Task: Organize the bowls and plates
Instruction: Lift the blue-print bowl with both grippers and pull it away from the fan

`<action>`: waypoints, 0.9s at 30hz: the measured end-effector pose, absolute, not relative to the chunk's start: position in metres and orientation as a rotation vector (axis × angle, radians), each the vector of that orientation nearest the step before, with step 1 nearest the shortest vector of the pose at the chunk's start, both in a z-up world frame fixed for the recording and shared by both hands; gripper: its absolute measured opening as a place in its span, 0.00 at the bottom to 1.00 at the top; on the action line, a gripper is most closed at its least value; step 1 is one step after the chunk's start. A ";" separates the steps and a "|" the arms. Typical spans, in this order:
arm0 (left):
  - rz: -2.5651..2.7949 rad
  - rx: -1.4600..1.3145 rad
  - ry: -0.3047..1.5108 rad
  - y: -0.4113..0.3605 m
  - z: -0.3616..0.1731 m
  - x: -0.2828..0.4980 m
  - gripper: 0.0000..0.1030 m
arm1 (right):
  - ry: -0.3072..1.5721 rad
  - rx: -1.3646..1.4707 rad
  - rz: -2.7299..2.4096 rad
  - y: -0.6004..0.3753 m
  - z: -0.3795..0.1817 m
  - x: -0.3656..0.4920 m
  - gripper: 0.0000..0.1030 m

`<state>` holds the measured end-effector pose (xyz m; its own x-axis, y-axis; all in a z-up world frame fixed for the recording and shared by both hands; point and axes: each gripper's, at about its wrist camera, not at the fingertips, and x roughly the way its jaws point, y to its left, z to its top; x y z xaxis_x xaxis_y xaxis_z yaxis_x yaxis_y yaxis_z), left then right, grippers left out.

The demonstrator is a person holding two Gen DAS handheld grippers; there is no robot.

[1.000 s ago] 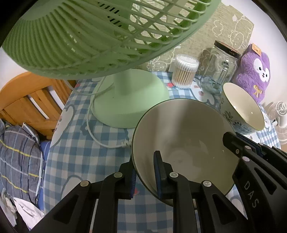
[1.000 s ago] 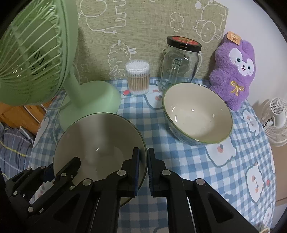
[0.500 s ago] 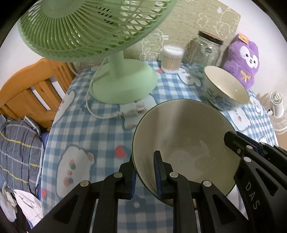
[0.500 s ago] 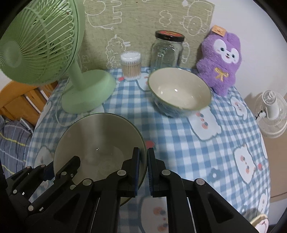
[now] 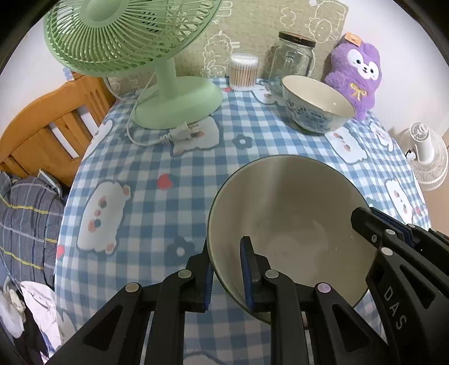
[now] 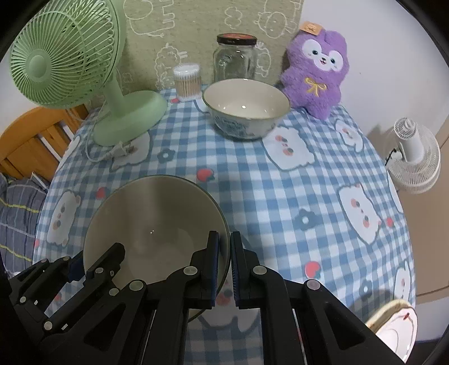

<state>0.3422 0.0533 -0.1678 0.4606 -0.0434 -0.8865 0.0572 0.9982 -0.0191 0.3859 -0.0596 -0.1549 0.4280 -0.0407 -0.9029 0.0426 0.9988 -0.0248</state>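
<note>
Now both claws (image 5: 226, 273) (image 6: 224, 265) have carried the bowl (image 5: 283, 213) back from the fan (image 5: 132, 36).

A round desk (image 6: 322, 157) in blue-checked cloth stood against a white wall (image 6: 387, 50) hung with a beige animal-print cloth (image 6: 196, 25). A wooden chair (image 5: 50, 123) stood at its left edge, tan floor (image 6: 421, 224) at its right.

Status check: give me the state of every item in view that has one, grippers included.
Left gripper: shut on the plain bowl's rim.
Right gripper: shut on the opposite rim.
Plain bowl: upright, empty, held by both grippers.
Patterned bowl: upright, empty, on the table.
Glass jar: lid on, looks empty.
Green fan: unplugged, plug lying on the tablecloth.
</note>
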 end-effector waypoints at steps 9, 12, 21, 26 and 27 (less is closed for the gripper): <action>-0.076 0.016 1.123 0.047 -0.171 0.327 0.14 | 1.137 0.007 -0.050 -0.066 -0.155 0.369 0.11; -0.088 0.023 1.142 0.046 -0.171 0.326 0.14 | 1.137 0.017 -0.050 -0.067 -0.156 0.367 0.11; -0.117 0.047 1.175 0.046 -0.171 0.328 0.14 | 1.145 0.026 -0.052 -0.068 -0.156 0.367 0.11; -0.132 0.062 1.193 0.047 -0.170 0.329 0.14 | 1.152 0.027 -0.046 -0.068 -0.155 0.368 0.11; -0.135 0.063 1.193 0.047 -0.170 0.329 0.14 | 1.141 0.019 -0.049 -0.068 -0.154 0.368 0.11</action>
<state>0.3290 0.0467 -0.1699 0.3621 -0.0716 -0.9294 0.1376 0.9902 -0.0226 0.3678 -0.0680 -0.1541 0.4154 -0.0293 -0.9092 0.0491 0.9987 -0.0098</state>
